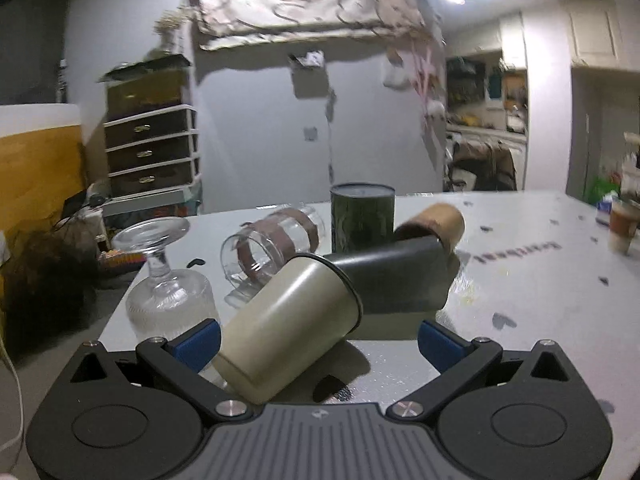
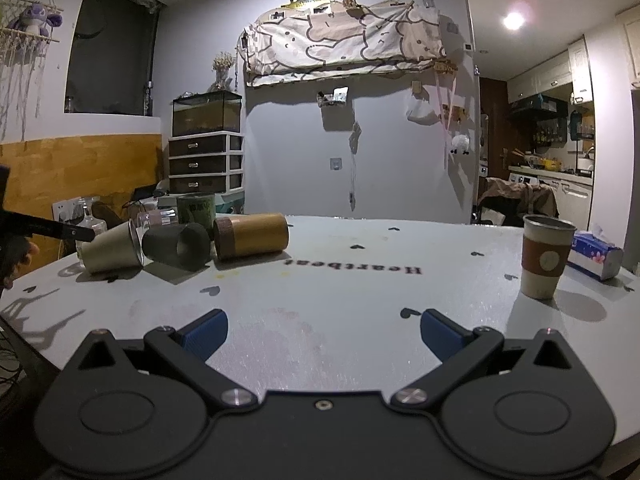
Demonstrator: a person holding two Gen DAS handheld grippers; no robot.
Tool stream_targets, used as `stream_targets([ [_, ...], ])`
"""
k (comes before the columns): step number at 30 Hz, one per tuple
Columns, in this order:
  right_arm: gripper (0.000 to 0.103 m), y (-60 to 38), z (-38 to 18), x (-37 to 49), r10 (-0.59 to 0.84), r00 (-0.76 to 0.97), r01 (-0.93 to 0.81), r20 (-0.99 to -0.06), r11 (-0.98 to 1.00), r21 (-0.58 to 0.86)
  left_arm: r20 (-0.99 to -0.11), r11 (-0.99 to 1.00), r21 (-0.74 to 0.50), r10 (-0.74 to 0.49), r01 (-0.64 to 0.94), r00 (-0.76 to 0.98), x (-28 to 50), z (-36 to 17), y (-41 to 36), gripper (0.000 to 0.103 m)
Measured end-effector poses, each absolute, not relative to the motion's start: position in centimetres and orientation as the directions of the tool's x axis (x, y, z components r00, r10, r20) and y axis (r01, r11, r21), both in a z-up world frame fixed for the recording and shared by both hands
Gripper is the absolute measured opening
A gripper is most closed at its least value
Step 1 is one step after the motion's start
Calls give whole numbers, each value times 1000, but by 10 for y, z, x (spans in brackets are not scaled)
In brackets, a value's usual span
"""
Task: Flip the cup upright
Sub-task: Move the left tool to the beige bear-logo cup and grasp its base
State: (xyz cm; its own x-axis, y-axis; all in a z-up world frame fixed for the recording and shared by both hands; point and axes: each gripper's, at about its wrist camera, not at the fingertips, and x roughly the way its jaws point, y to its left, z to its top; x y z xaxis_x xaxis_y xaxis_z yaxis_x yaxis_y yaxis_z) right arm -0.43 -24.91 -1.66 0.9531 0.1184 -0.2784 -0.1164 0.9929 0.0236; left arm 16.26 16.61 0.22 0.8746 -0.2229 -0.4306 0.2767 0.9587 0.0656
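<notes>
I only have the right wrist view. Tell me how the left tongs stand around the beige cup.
Observer: The left tongs are open, the beige cup lying tilted between them, base toward the camera.
Operator: Report the pads.
Observer: The right pad is clear of the cup; the left one is against or just beside it, I cannot tell.
Operator: Name what stands left of the cup.
Observer: An upside-down stemmed glass.

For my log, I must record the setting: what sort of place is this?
Probably a lived-in home, not a lab: a kitchen nook with white cabinets, a dark plastic drawer unit under a glass tank, and a cartoon-print cloth on the wall.
</notes>
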Motion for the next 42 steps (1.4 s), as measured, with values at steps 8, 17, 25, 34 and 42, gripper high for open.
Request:
stream_targets([
  [8, 103, -249, -29, -3, 125, 946, -122, -299, 992, 29, -484, 967, 36, -204, 252, 851, 197, -11, 184, 103],
  [17, 103, -252, -42, 1, 125, 935, -119, -331, 992, 38, -511, 966, -27, -235, 258, 827, 199, -14, 196, 103],
  [25, 103, -255, -44, 1, 128, 935, -117, -331, 992, 54, -555, 886, -11, -392, 464, 734, 158, -6, 175, 103],
  [34, 103, -253, -46, 3, 144, 931, -129, -336, 989, 65, -618, 911, 98, -261, 401, 742, 196, 3, 151, 103],
  [42, 103, -260, -46, 0, 136, 935, -120, -329, 990, 68, -679, 904, 110, -236, 414, 695, 194, -17, 125, 80],
])
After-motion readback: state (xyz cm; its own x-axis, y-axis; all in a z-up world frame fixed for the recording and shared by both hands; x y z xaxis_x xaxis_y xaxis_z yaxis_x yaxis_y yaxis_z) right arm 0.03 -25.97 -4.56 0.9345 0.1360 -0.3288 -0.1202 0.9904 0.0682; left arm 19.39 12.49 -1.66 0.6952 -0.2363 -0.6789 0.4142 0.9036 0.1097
